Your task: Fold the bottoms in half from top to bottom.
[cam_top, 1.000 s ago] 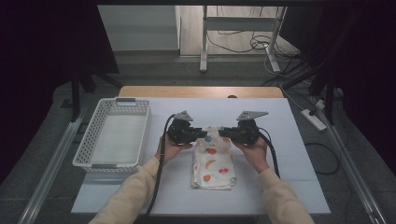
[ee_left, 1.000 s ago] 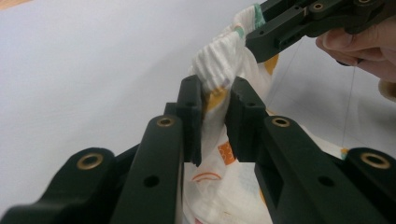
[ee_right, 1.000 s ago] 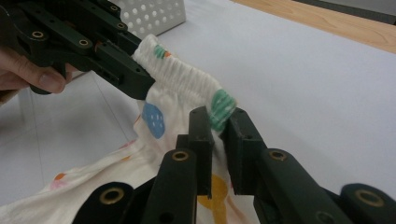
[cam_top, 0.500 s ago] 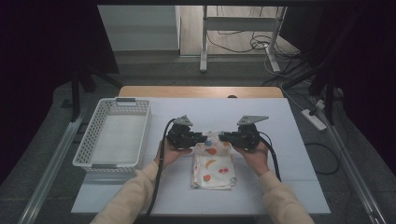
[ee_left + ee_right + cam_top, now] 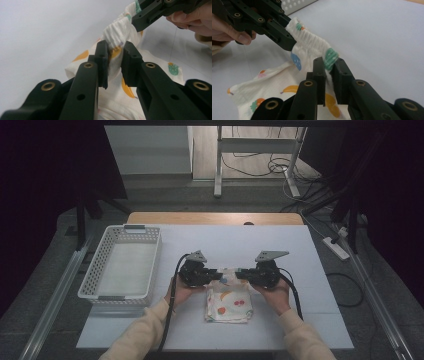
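Note:
A small white garment with a fruit print lies folded on the white table, in front of the person. Its ribbed elastic edge is lifted off the table and stretched between both grippers. My left gripper is shut on the left end of that edge, with the band pinched between its jaws. My right gripper is shut on the right end. The two grippers point at each other, close together. Each gripper view also shows the other gripper holding the band.
A white perforated basket stands at the table's left, and I see nothing in it. The white tabletop extends around the garment. Beyond the far edge are a metal stand, cables and a dark floor.
Both grippers have come a little toward the person, still holding the garment's elastic edge between them. The jaws look the same.

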The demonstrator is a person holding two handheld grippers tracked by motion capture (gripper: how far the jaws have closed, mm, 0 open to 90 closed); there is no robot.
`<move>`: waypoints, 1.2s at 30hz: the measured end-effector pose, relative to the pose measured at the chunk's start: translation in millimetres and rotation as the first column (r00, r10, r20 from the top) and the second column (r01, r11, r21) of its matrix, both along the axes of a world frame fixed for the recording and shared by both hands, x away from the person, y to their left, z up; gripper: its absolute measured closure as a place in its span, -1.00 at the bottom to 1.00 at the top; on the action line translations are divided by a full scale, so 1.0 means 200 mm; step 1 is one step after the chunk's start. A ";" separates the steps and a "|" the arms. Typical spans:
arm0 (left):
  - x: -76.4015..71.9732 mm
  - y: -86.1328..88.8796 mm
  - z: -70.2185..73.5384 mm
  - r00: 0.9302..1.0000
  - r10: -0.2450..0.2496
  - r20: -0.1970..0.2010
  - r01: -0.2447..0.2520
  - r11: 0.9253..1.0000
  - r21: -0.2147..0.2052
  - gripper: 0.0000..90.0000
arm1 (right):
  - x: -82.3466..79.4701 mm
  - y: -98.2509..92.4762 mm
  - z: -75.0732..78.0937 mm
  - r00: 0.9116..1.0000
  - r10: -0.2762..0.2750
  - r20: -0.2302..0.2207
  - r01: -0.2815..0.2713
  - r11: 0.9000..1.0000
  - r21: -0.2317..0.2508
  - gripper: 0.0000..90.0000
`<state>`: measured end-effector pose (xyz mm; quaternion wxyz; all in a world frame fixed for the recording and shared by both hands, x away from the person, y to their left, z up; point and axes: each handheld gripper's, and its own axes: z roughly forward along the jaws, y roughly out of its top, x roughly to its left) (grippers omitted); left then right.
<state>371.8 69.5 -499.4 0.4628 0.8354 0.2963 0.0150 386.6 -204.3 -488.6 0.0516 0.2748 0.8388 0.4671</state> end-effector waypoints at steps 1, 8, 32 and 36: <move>0.00 0.00 0.00 1.000 0.000 0.000 0.000 1.000 0.000 0.70 | 0.00 0.00 0.00 1.000 0.000 0.000 0.000 1.000 0.000 0.79; -0.02 0.02 -0.02 1.000 -0.006 -0.012 0.006 1.000 0.007 0.70 | -0.03 0.01 -0.01 1.000 0.016 -0.001 -0.016 1.000 -0.003 0.79; -0.08 0.02 -0.04 0.999 -0.028 -0.036 0.028 1.000 0.011 0.70 | -0.10 0.00 -0.04 0.999 0.031 -0.035 -0.031 1.000 0.001 0.79; -0.11 0.01 -0.04 0.999 -0.036 -0.035 0.037 0.999 0.016 0.69 | -0.14 0.00 -0.03 0.999 0.039 -0.033 -0.039 0.999 -0.002 0.79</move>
